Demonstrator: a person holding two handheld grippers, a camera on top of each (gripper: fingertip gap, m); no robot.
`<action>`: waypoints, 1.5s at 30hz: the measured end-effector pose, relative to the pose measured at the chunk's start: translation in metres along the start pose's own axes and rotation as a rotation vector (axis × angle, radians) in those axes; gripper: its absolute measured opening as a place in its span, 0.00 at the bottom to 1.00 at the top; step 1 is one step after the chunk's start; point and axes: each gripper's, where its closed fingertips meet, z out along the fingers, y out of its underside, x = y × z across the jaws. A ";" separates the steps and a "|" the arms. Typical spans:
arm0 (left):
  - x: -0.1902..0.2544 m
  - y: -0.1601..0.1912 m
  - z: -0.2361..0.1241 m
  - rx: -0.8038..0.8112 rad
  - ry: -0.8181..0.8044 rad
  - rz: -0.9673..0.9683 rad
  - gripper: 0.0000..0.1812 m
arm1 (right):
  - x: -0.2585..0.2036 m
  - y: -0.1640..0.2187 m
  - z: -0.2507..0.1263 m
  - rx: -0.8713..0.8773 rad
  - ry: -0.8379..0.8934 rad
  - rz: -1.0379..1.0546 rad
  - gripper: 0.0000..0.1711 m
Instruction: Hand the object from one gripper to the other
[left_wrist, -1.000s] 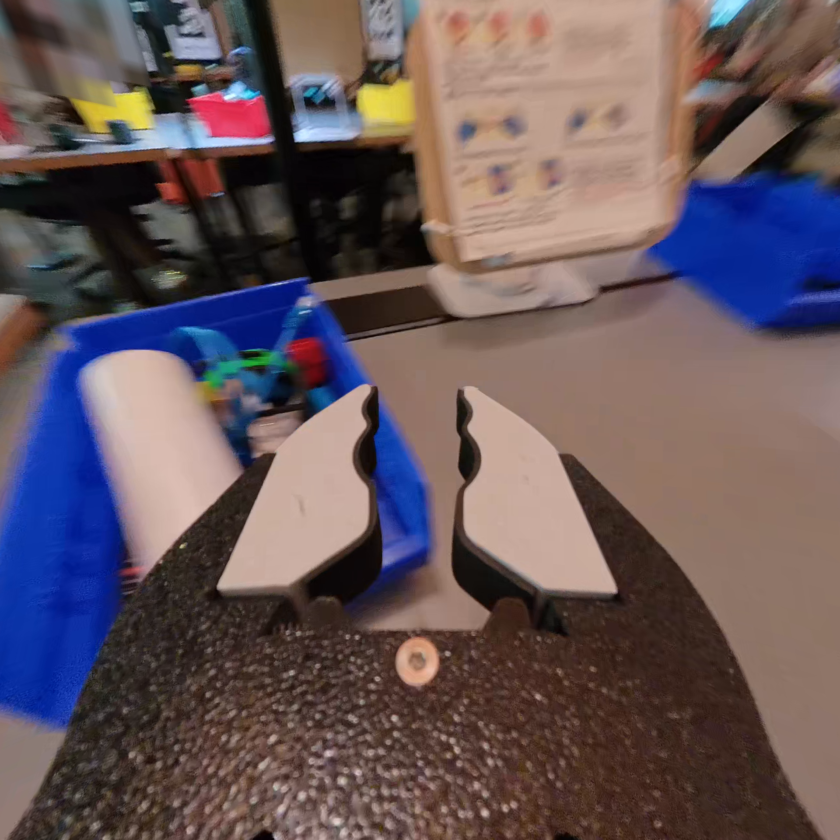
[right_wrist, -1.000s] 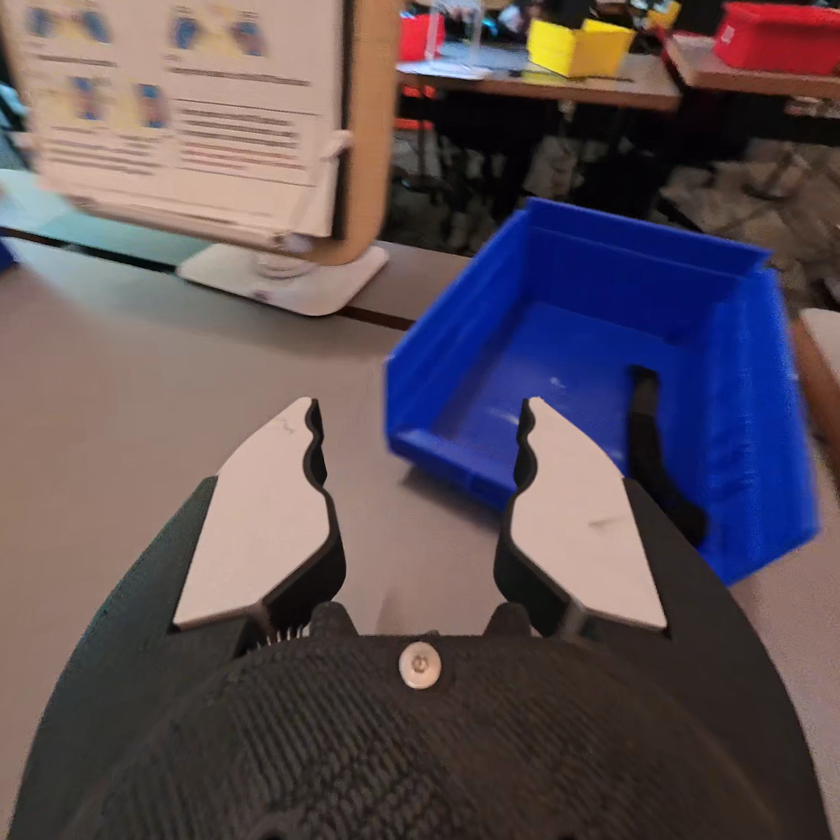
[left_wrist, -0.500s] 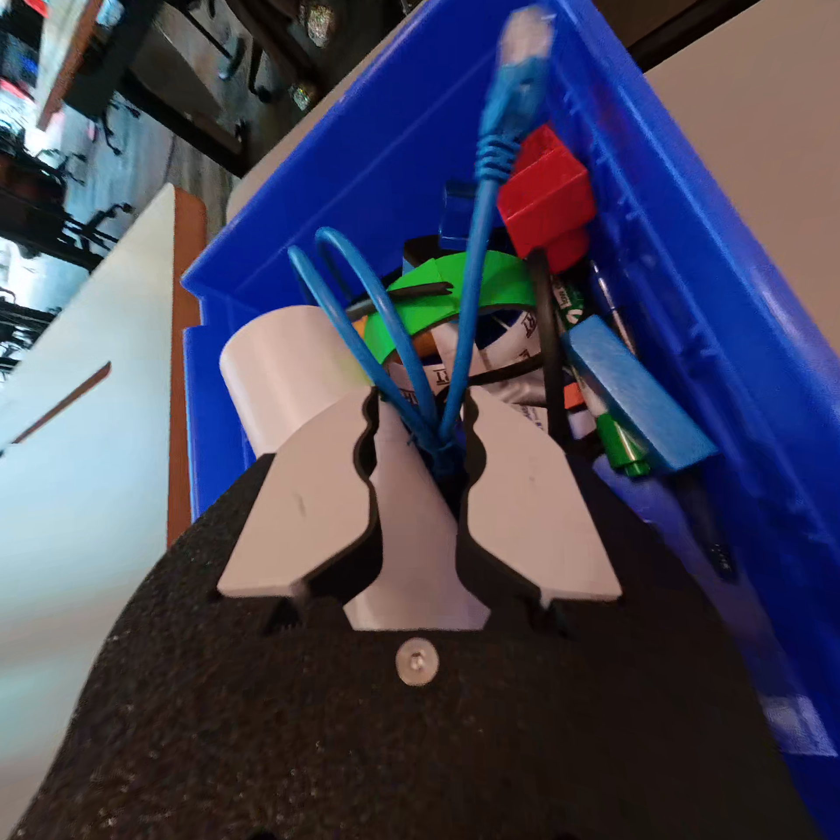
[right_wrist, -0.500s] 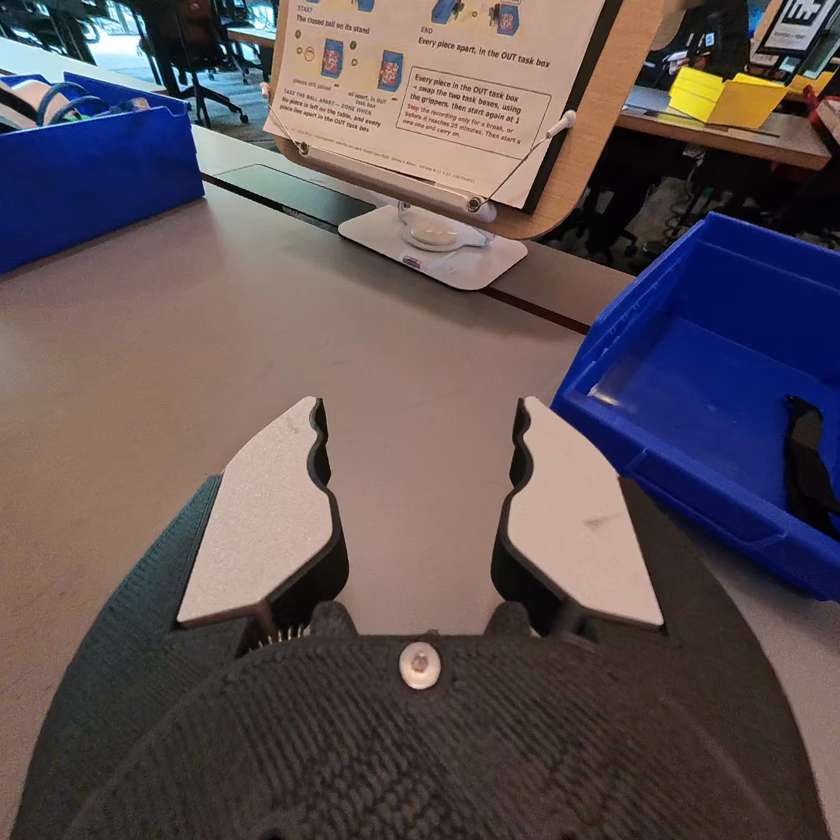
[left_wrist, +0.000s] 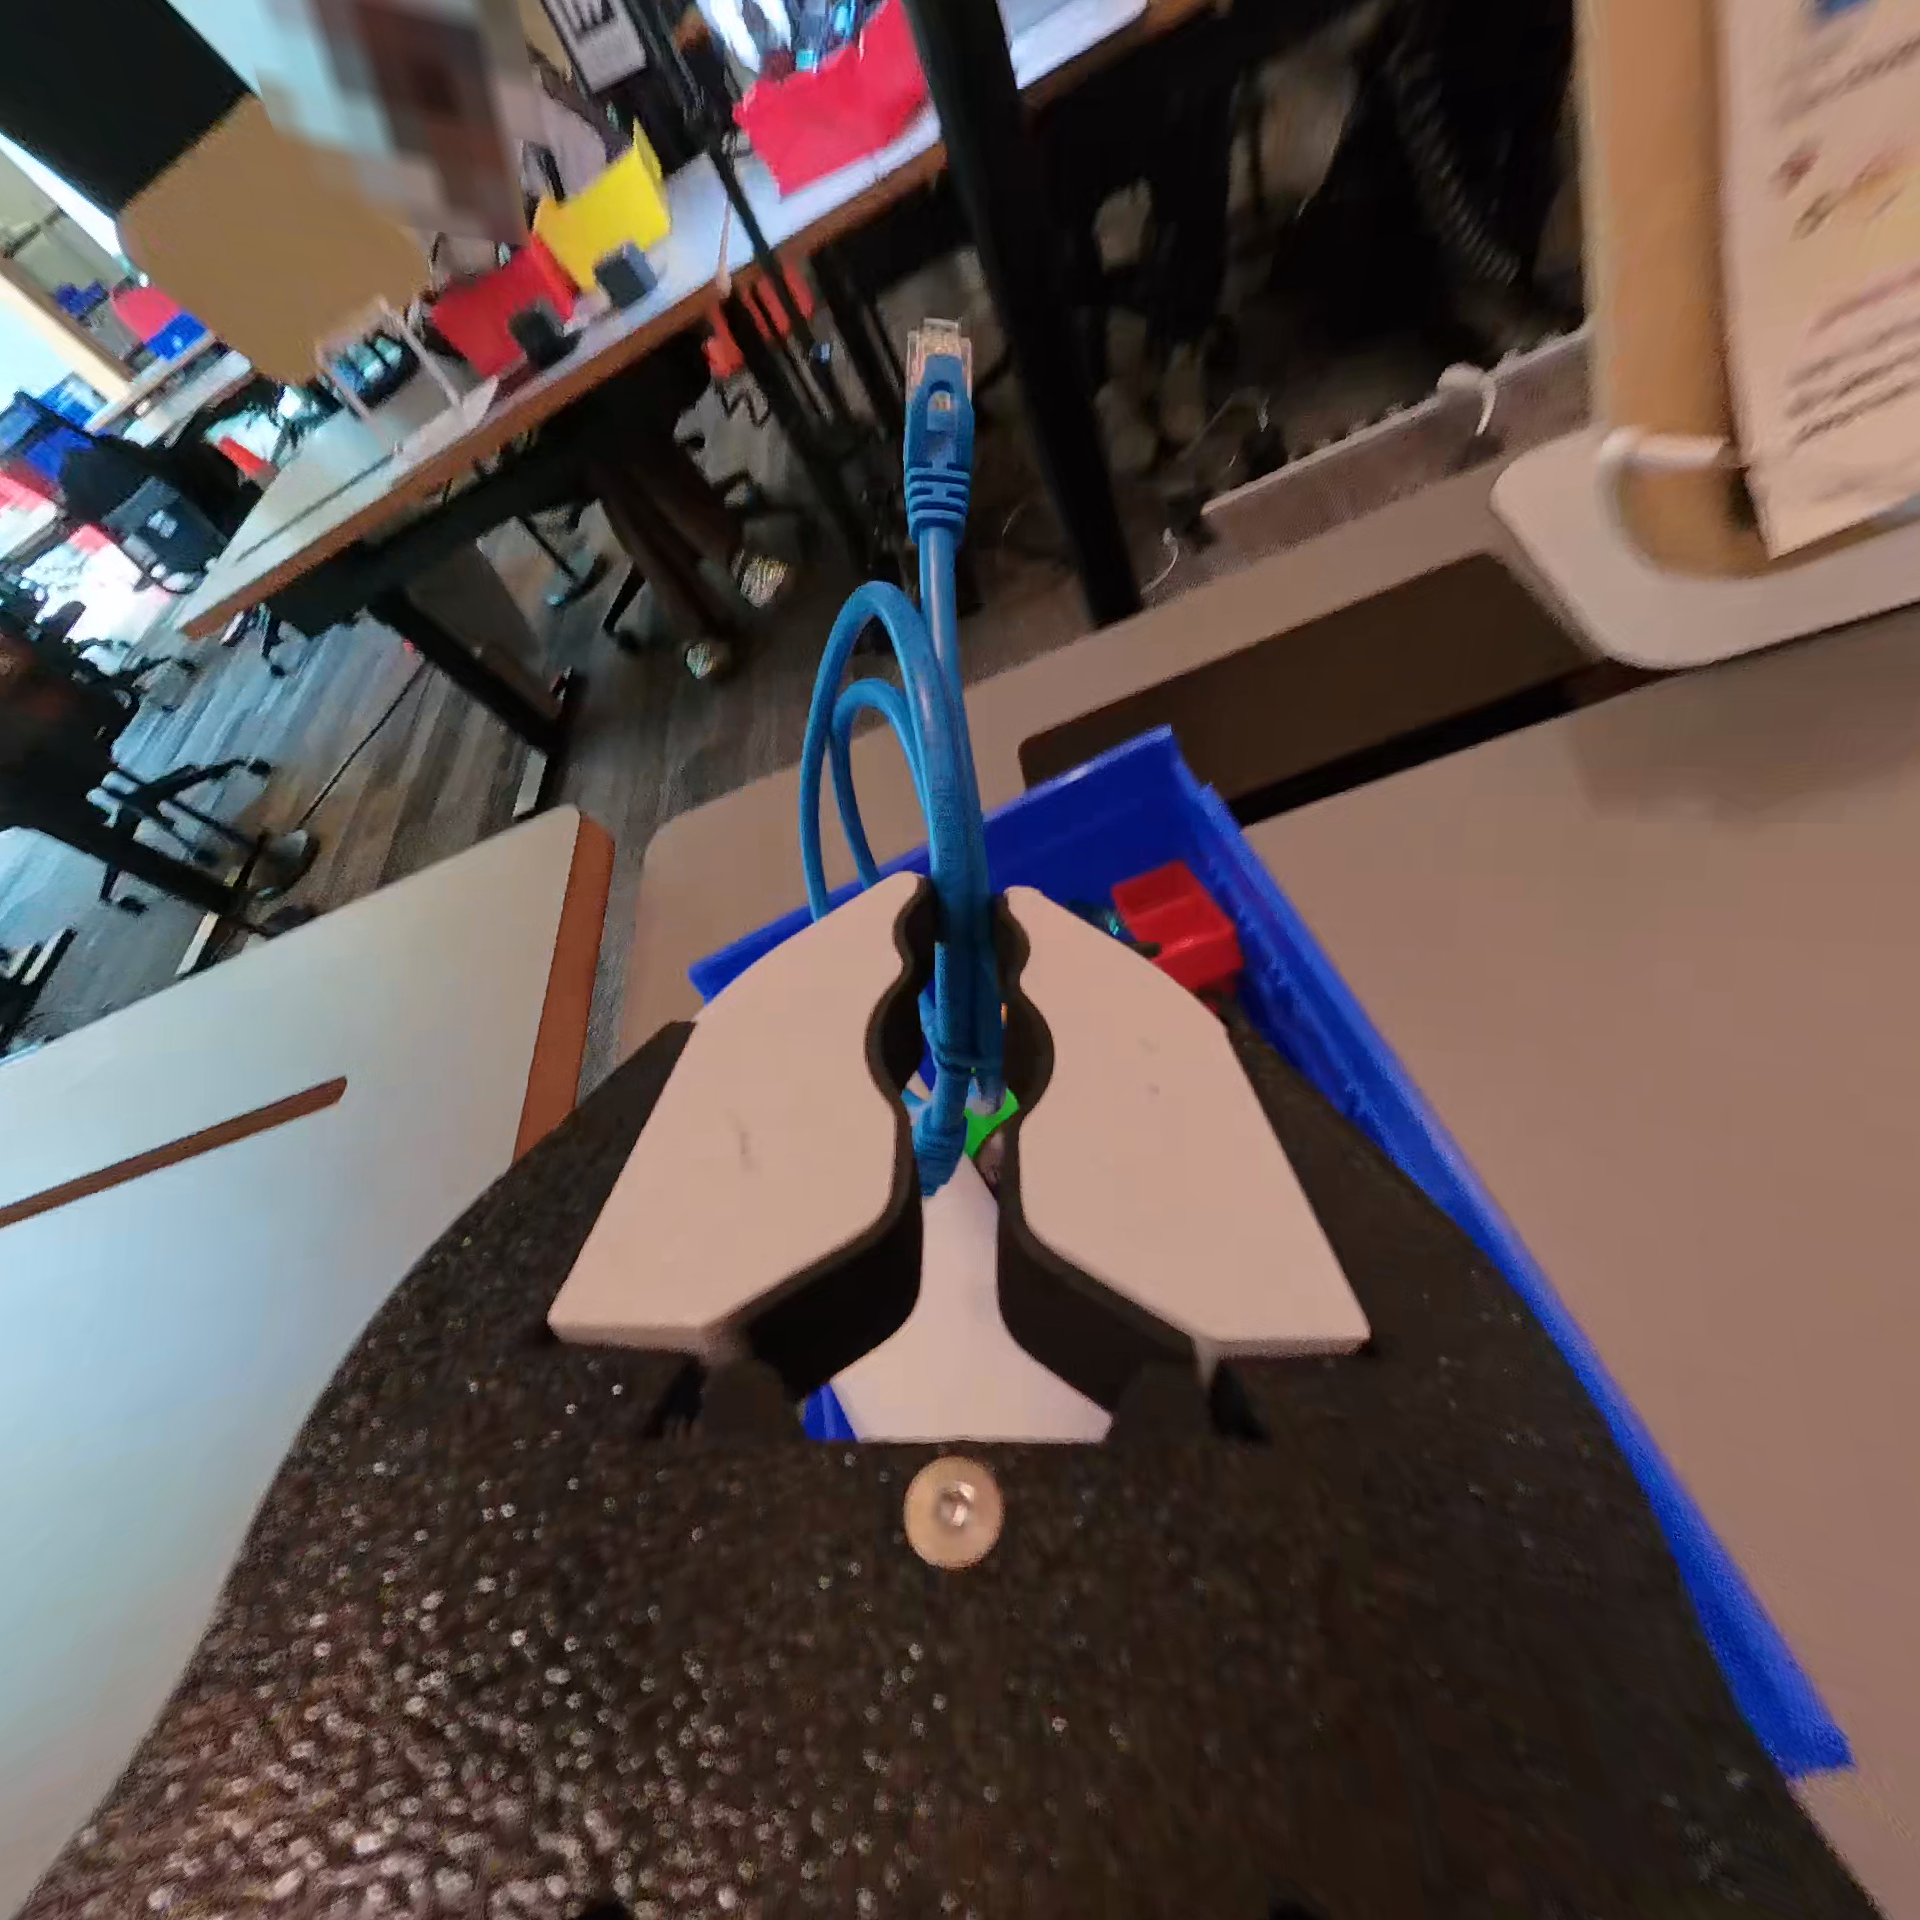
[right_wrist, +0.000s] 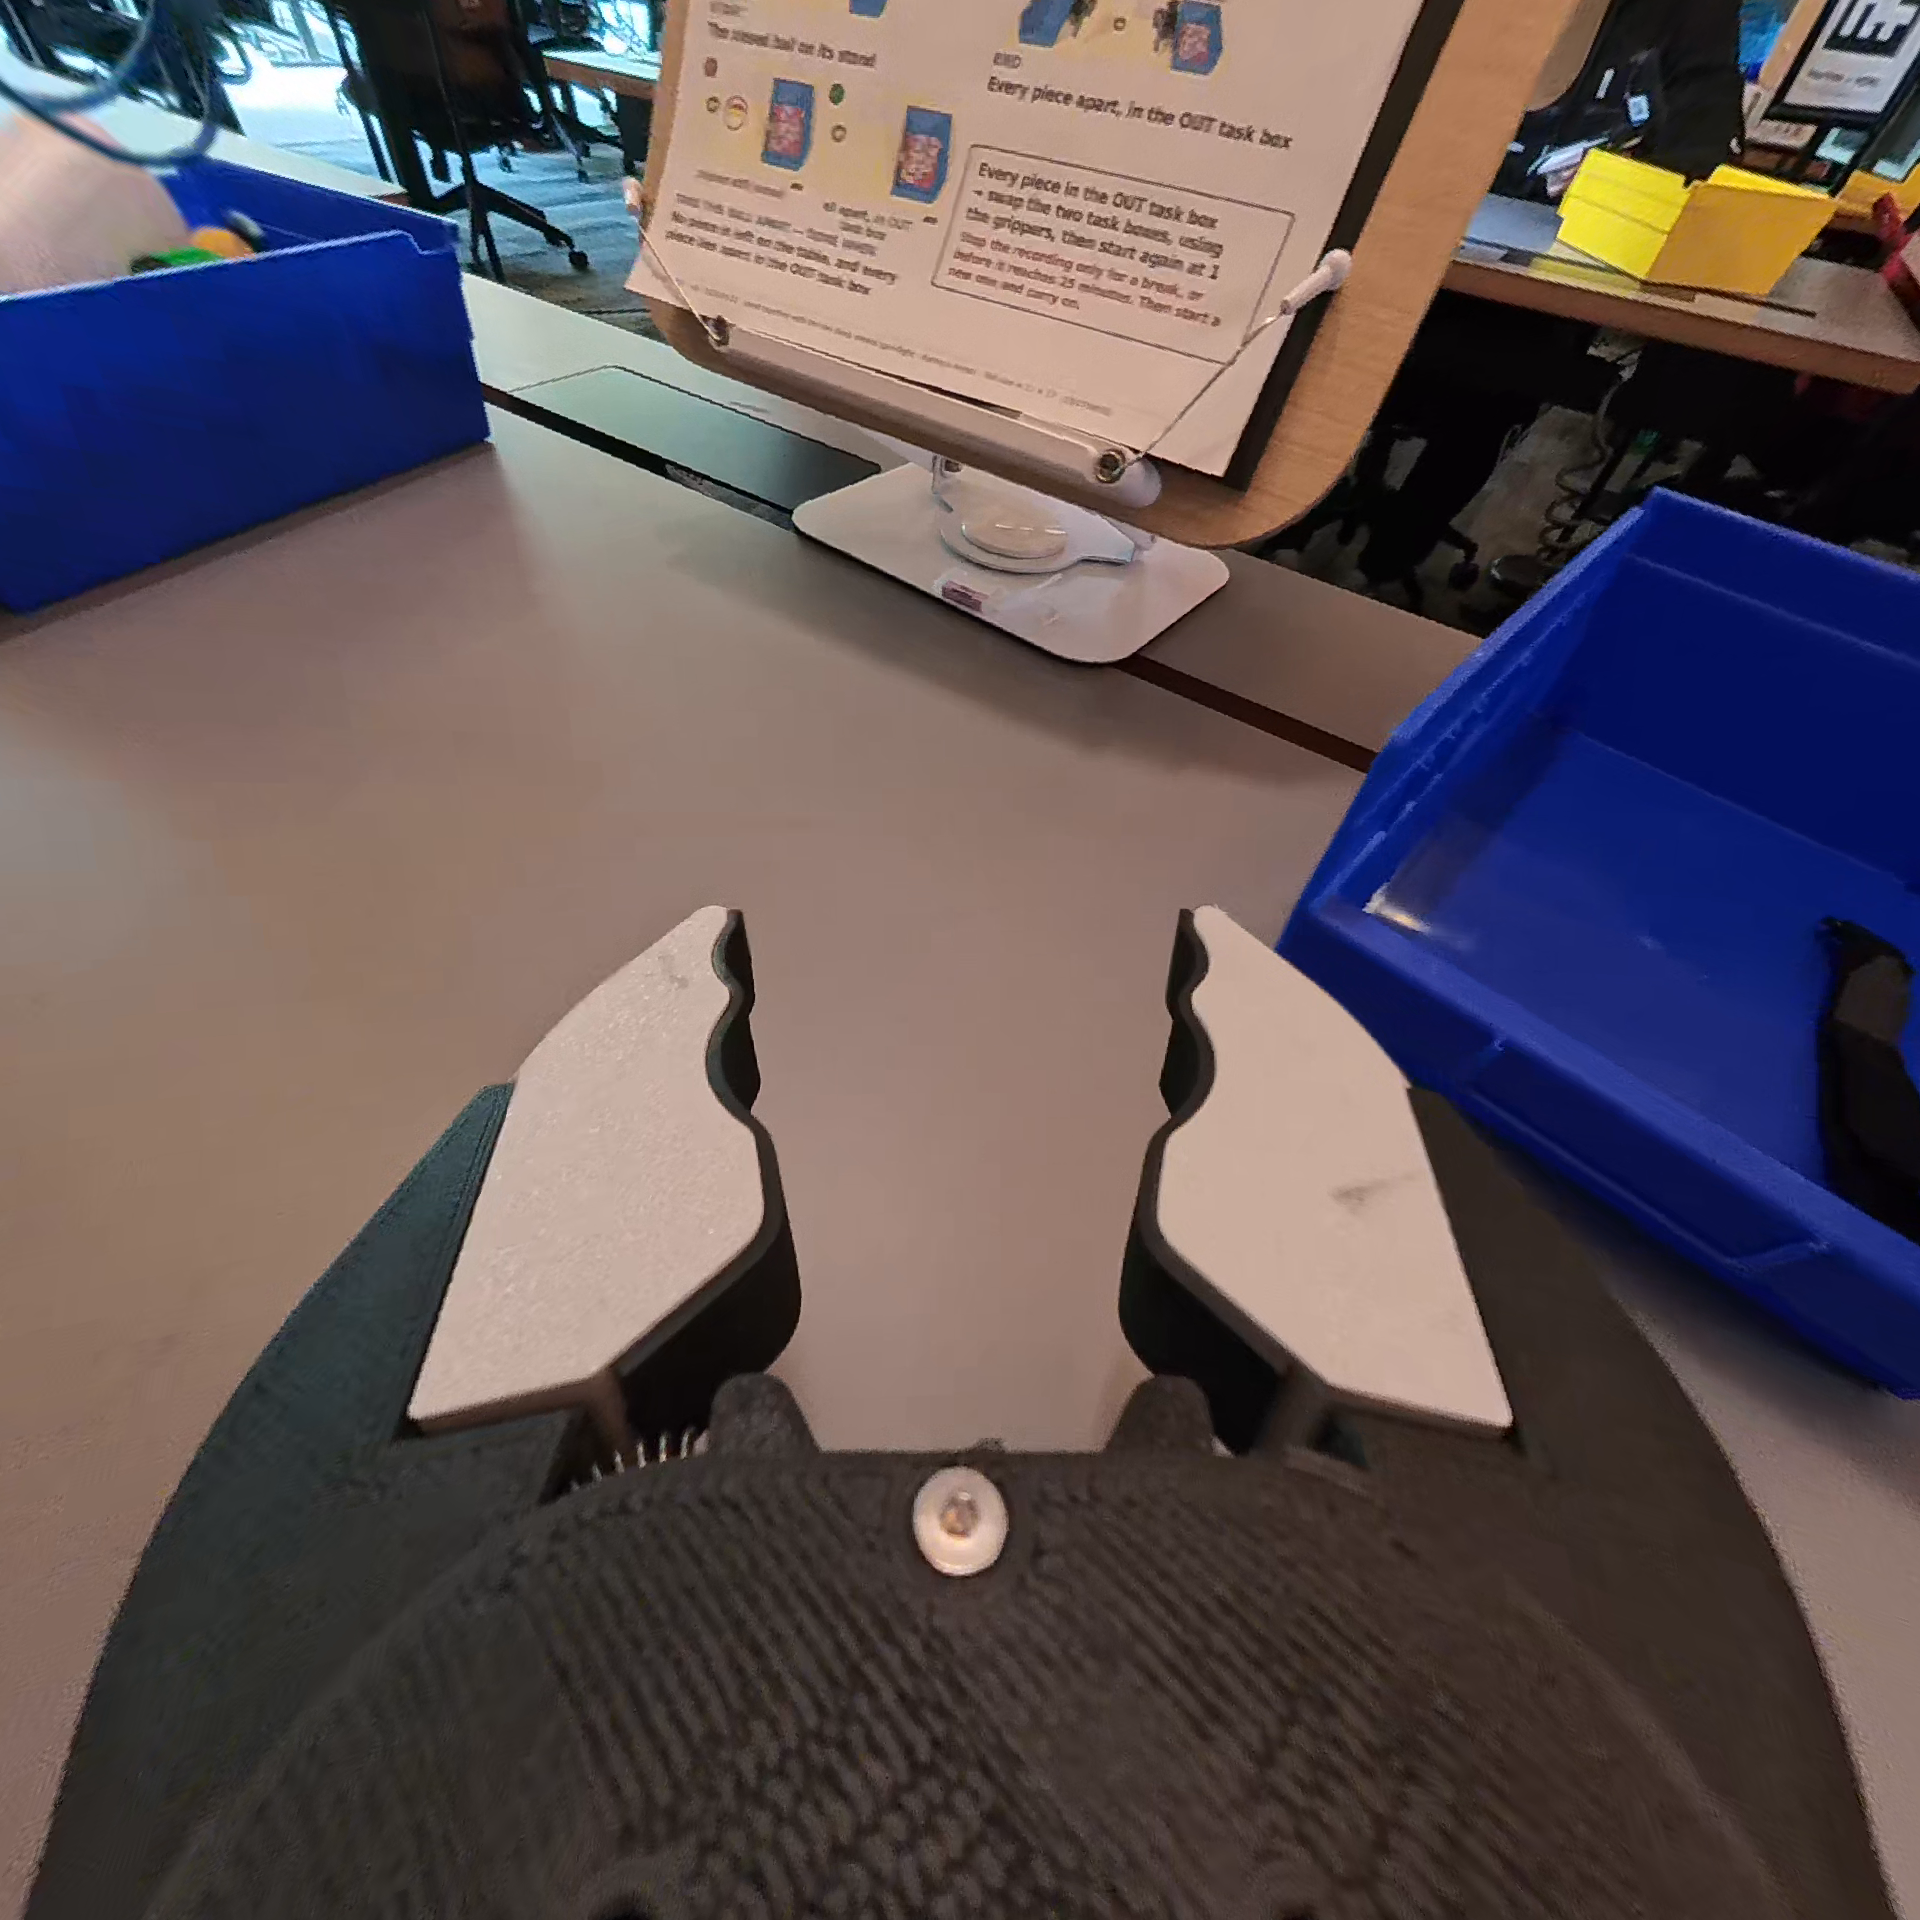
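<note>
My left gripper (left_wrist: 961, 914) is shut on a coiled blue network cable (left_wrist: 940, 727) and holds it up above a blue bin (left_wrist: 1340, 1039). The cable's loops and its clear plug stick up past the fingertips. My right gripper (right_wrist: 961, 935) is open and empty, low over the grey table (right_wrist: 520, 831). The left gripper itself does not show in the right wrist view. The same blue bin shows at the far left of the right wrist view (right_wrist: 208, 416).
The left bin holds a red block (left_wrist: 1179, 920), a white roll and other items. A second blue bin (right_wrist: 1662, 935) at the right holds a black piece (right_wrist: 1870, 1060). An instruction sheet on a wooden stand (right_wrist: 1039, 260) stands at the table's back edge.
My left gripper went into the bin, shut on the blue cable and lifted it above the bin. My right gripper turned left toward the table's middle and stayed open.
</note>
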 end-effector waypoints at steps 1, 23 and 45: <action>0.000 -0.010 -0.008 0.032 0.014 -0.010 0.05 | -0.003 -0.001 0.000 0.005 -0.010 0.003 0.45; 0.264 -0.094 -0.309 0.707 1.377 -0.473 0.05 | -0.197 -0.103 -0.053 0.550 -0.780 0.546 0.44; 0.329 -0.037 -0.252 0.560 1.352 -0.543 0.07 | -0.166 -0.088 -0.066 0.510 -0.680 0.520 0.03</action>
